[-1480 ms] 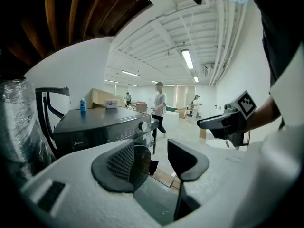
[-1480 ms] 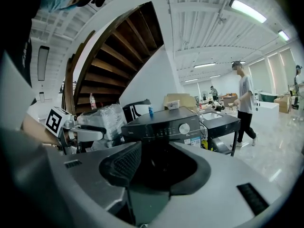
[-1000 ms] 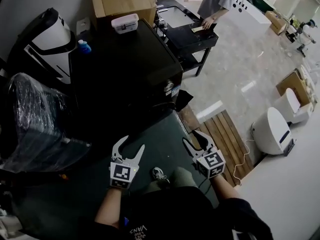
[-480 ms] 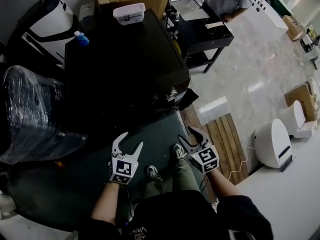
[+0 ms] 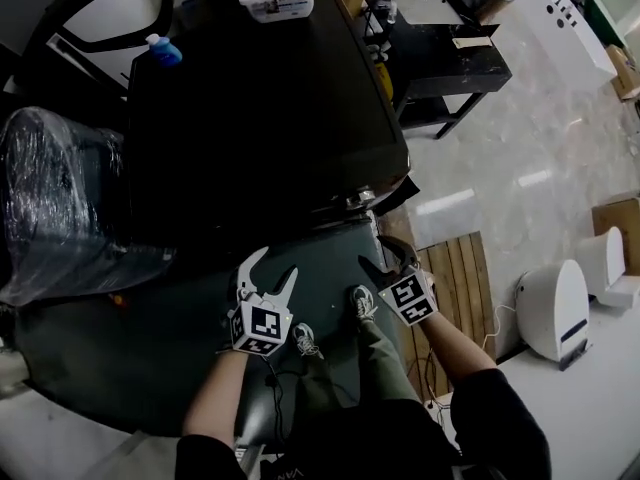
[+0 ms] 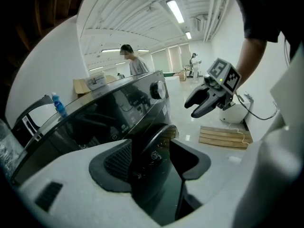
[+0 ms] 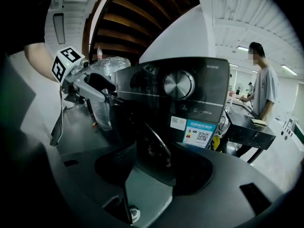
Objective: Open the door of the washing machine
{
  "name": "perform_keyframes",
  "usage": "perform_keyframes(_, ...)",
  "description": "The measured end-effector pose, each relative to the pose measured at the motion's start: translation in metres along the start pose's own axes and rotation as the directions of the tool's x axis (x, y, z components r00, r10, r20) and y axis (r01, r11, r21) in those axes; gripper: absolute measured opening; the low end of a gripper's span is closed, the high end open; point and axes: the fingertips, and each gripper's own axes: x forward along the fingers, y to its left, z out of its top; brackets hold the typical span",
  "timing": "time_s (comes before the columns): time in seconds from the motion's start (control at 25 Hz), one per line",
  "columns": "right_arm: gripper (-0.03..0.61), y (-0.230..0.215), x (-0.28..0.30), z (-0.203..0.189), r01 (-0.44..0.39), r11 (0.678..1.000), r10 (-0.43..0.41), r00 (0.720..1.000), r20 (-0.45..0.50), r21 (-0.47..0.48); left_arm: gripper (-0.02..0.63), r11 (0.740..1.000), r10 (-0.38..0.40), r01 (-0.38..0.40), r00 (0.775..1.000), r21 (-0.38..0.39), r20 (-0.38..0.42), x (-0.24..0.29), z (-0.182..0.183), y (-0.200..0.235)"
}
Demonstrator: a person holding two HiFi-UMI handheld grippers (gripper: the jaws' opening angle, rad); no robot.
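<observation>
Black washing machine, blue QR label, left tongs apart, right tongs opening, empty

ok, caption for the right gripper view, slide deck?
Right gripper, empty jaws opening, faces the round door of the glossy black front-loading washing machine; left gripper open at upper left.

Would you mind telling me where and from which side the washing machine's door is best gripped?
Likely the round door by its chrome rim, straight from the front: the rim stands proud of the washing machine front. No handle recess shows, so which edge swings free is unclear.
</observation>
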Motion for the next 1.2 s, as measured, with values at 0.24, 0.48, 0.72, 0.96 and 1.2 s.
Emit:
perform_keyframes(0.24, 0.250, -0.020, 0.048, -0.027, -0.063, 0.992, 0.056, 0.996, -0.070, -0.110, 0.244, 0.995, -0.005, 0.009, 0.999, 0.097, -0.045, 0.036, -0.009, -0.002)
perform_keyframes(0.48, 0.258, -0.032, 0.083, -0.042, -0.146, 0.959, 0.116, 0.984, -0.133, -0.244, 0.244, 0.991, 0.005, 0.006, 0.997, 0.136, -0.077, 0.052, -0.016, 0.003)
perform_keyframes(0.72, 0.258, -0.032, 0.107, -0.060, -0.233, 0.920, 0.176, 0.964, -0.200, -0.314, 0.244, 0.985, 0.003, 0.016, 0.994, 0.173, -0.107, 0.060, -0.017, -0.003)
perform_keyframes(0.96, 0.247, -0.033, 0.116, -0.068, -0.286, 0.889, 0.214, 0.950, -0.227, -0.357, 0.244, 0.981, -0.012, 0.034, 0.993, 0.189, -0.120, 0.070, -0.016, -0.012)
perform_keyframes(1.2, 0.227, -0.027, 0.123, -0.077, -0.320, 0.861, 0.247, 0.942, -0.226, -0.395, 0.244, 0.968, -0.031, 0.058, 0.993, 0.243, -0.113, 0.083, -0.004, -0.024)
